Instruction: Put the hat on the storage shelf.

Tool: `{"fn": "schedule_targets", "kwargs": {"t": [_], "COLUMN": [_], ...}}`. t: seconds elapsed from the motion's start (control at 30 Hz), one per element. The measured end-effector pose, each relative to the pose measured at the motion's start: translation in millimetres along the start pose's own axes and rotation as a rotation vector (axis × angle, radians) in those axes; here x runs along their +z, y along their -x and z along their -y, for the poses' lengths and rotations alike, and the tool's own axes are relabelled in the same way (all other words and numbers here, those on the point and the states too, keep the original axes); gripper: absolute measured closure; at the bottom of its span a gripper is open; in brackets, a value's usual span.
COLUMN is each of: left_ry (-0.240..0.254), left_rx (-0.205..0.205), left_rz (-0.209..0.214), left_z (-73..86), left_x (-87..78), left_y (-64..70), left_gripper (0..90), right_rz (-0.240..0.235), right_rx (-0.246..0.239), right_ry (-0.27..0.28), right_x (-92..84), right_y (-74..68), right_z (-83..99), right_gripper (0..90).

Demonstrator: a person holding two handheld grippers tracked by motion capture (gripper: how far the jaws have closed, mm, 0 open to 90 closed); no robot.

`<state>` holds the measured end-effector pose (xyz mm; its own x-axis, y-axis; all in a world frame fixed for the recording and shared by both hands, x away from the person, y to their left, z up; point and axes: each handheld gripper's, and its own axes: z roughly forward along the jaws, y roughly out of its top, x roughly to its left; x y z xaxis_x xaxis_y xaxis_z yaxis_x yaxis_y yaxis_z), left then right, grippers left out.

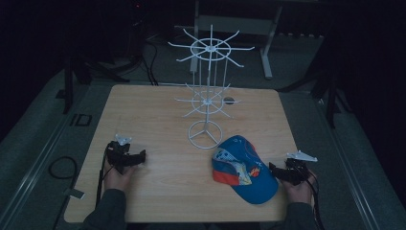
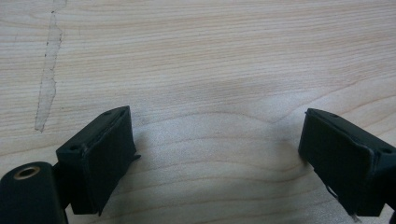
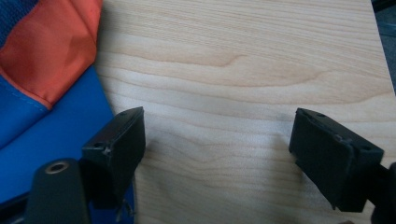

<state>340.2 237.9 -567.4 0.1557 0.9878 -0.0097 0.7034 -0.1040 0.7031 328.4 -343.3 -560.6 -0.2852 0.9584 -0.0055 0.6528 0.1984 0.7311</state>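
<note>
A blue and orange cap (image 1: 242, 167) lies on the wooden table (image 1: 158, 120), in front of a white wire display stand (image 1: 207, 86) with radiating hooks. My right gripper (image 1: 274, 168) rests at the cap's right edge; its jaws stand open and empty. In the right gripper view the cap (image 3: 42, 84) lies to the left, touching or just beside the left jaw, with my right gripper (image 3: 217, 140) over bare wood. My left gripper (image 1: 140, 157) sits open on the table's front left, well apart from the cap. In the left gripper view my left gripper (image 2: 217, 140) spans bare wood.
The stand's round base (image 1: 205, 134) sits just behind the cap. A small dark disc (image 1: 229, 100) lies on the table behind the stand. A metal frame (image 1: 239, 24) stands beyond the table. Cables (image 1: 62, 167) lie on the floor at left.
</note>
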Motion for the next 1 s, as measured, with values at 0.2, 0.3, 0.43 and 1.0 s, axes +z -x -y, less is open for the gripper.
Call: {"fn": "schedule_targets", "kwargs": {"t": [0.2,0.3,0.43,1.0], "left_ry": [0.000,0.000,0.001,0.003], "left_rx": [0.000,0.000,0.000,0.001], "left_rz": [0.000,0.000,-0.001,0.004], "left_z": [0.0,0.0,0.0,0.2], "left_x": [0.0,0.0,0.1,0.0], "left_y": [0.0,0.0,0.1,1.1], "left_gripper": [11.0,11.0,11.0,11.3], "right_rz": [-0.003,0.002,0.005,-0.102], "right_rx": [-0.001,0.003,-0.001,-0.103], "right_ry": [0.000,-0.018,-0.046,0.005], "right_x": [0.1,-1.7,-4.5,-41.2], "right_y": [0.4,-2.4,-5.0,-36.9], "right_z": [-0.4,-2.1,-5.7,-34.7], "right_gripper": [19.8,23.8,33.1,33.2]}}
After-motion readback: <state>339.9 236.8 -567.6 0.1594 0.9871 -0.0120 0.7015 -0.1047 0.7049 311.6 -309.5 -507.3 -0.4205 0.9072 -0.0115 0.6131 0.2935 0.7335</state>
